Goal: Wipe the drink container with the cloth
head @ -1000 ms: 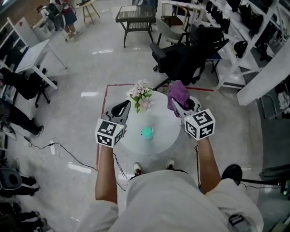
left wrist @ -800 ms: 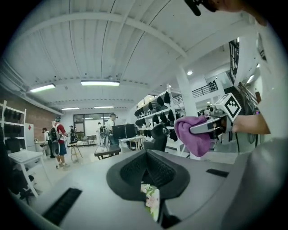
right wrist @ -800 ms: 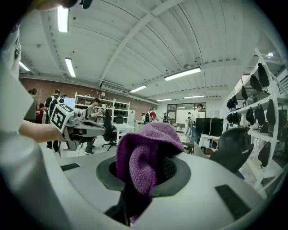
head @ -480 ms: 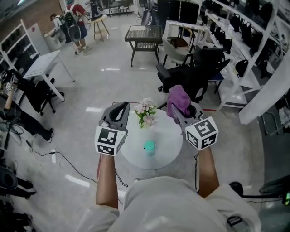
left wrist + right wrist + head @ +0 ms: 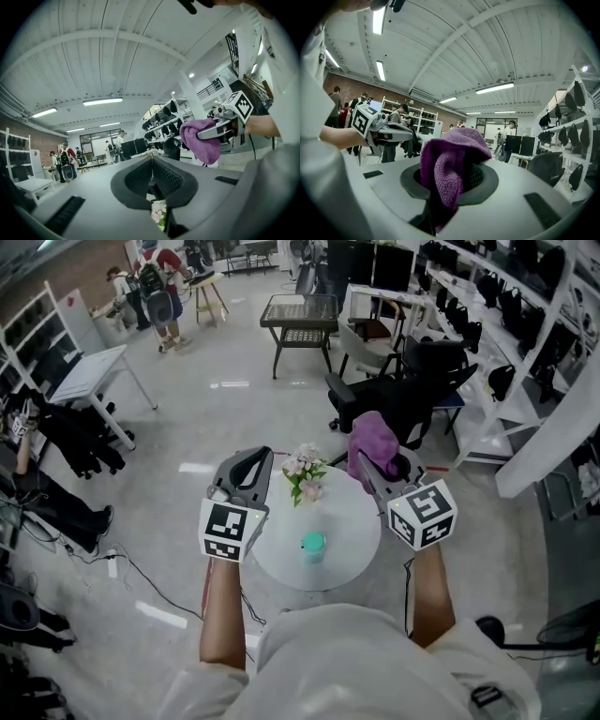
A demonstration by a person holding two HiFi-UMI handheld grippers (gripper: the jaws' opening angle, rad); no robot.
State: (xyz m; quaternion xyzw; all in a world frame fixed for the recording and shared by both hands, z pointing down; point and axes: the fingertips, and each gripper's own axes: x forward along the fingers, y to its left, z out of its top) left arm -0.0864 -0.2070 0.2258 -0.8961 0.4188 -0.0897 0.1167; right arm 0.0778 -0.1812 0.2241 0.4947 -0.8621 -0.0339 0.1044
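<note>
A teal drink container point(image 5: 313, 544) stands near the front of a small round white table point(image 5: 352, 540). My right gripper point(image 5: 367, 465) is held above the table's right rim, shut on a purple cloth point(image 5: 373, 439) that bunches over its jaws point(image 5: 450, 168). My left gripper point(image 5: 249, 470) hovers over the table's left rim, jaws shut and empty. Both grippers are raised and level, apart from the container. In the left gripper view the cloth point(image 5: 202, 138) shows at the right, in the right gripper's grip.
A bunch of pink and white flowers point(image 5: 305, 474) stands at the table's far side between the grippers. Black office chairs point(image 5: 394, 395) sit behind the table, a dark side table point(image 5: 302, 313) farther back, shelves at right, and people at the far left.
The view has tipped up and steadied, so the table sits lower in frame. Both grippers keep the same hold, and the container has not moved.
</note>
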